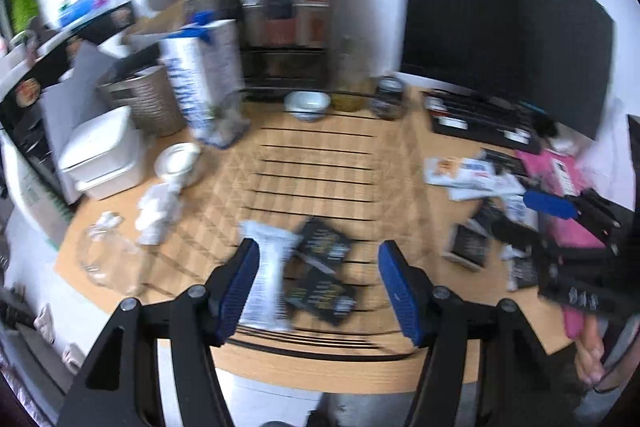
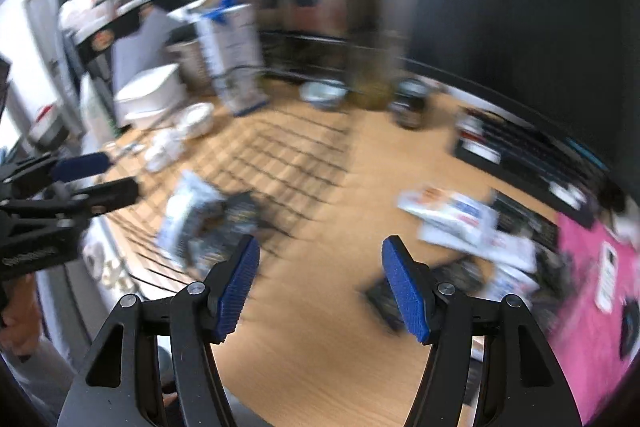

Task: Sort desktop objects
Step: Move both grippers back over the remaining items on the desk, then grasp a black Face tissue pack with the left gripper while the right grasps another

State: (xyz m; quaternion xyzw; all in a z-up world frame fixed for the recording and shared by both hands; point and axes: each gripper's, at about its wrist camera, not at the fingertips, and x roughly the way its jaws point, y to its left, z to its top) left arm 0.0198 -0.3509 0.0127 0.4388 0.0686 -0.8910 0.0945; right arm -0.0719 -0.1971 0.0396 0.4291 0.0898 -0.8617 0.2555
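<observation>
Hovering with left gripper (image 1: 320,283) and right gripper (image 2: 320,281) both spread, empty; better steadying over one packet (image 1: 266,279) before closing.

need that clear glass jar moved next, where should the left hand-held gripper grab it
The clear glass jar seems to lie on its side at the near left corner of the wooden table. Probably come from above and close the left hand-held gripper across its round body. Blur hides its neck.
</observation>
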